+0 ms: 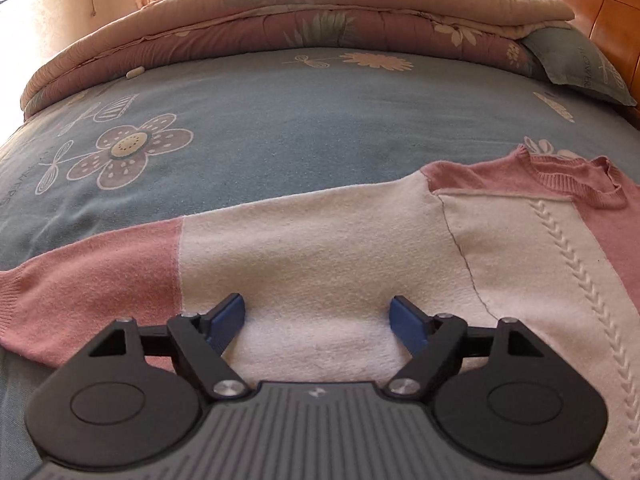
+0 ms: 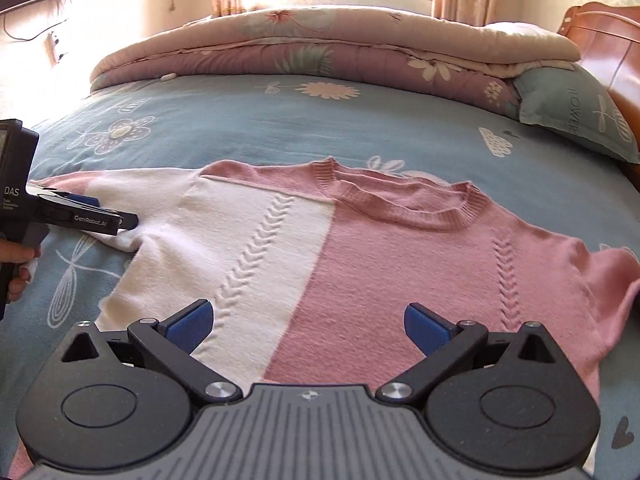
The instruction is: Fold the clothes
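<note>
A knit sweater [image 2: 360, 264], half white and half pink, lies spread flat on the blue flowered bedsheet [image 2: 240, 120] with its collar [image 2: 400, 200] toward the far side. In the left wrist view its white and pink sleeve [image 1: 280, 248] stretches out to the left. My left gripper [image 1: 317, 308] is open, with its blue pads low over the white part of that sleeve near the armpit; it also shows from the side as the left gripper [image 2: 130, 221]. My right gripper [image 2: 307, 314] is open above the sweater's lower body, straddling the white-pink seam, holding nothing.
A folded flowered quilt [image 2: 320, 52] runs along the far side of the bed. A blue pillow [image 2: 572, 112] and a wooden headboard [image 2: 608, 40] are at the right. A person's hand [image 2: 16, 264] holds the left gripper. Bare sheet lies beyond the sweater.
</note>
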`<state>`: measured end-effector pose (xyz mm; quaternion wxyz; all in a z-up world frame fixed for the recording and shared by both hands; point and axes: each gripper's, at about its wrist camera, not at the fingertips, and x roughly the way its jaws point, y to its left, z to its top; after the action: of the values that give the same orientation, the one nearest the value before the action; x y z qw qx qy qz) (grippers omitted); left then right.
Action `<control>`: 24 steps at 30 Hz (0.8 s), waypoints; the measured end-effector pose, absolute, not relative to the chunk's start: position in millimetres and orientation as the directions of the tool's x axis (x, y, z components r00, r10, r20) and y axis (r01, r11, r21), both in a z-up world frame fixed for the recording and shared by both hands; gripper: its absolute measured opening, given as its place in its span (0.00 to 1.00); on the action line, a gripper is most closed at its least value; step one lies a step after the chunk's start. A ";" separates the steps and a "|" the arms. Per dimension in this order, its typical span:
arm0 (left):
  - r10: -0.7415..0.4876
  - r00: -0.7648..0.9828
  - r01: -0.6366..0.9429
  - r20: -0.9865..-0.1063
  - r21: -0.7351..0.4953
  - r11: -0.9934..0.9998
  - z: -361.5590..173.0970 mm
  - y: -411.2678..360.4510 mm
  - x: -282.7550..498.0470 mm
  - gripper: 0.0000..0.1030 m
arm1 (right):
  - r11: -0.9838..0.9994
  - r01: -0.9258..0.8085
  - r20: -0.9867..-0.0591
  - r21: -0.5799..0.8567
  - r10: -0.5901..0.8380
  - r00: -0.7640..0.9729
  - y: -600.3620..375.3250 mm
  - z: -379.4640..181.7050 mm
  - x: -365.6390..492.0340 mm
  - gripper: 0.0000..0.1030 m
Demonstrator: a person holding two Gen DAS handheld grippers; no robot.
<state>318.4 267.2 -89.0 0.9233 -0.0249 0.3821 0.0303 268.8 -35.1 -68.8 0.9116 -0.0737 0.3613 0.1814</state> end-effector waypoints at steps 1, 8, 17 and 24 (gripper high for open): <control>0.040 0.699 -0.075 -0.714 -0.017 0.997 -92.8 263.7 318.8 0.78 | 0.911 -0.412 -0.690 -0.007 0.294 0.662 -21.5 -70.9 275.0 1.00; 0.036 0.680 -0.096 -0.733 -0.041 0.995 -96.5 274.4 317.5 0.78 | 0.898 -0.438 -0.734 -0.038 0.272 0.622 55.1 -111.8 305.4 1.00; -0.010 0.689 -0.094 -0.724 -0.103 0.990 -93.6 289.3 314.9 0.81 | 0.852 -0.524 -0.697 -0.007 0.371 0.613 69.1 -100.0 272.4 1.00; 0.013 0.659 -0.114 -0.752 -0.083 0.990 -97.0 276.9 317.0 0.81 | 0.865 -0.498 -0.780 0.057 0.350 0.519 31.7 -113.2 249.4 1.00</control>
<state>317.0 276.9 -97.0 0.9088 -0.0616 0.4111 0.0350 249.4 31.7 -113.2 0.8671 -0.0869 0.4251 0.2445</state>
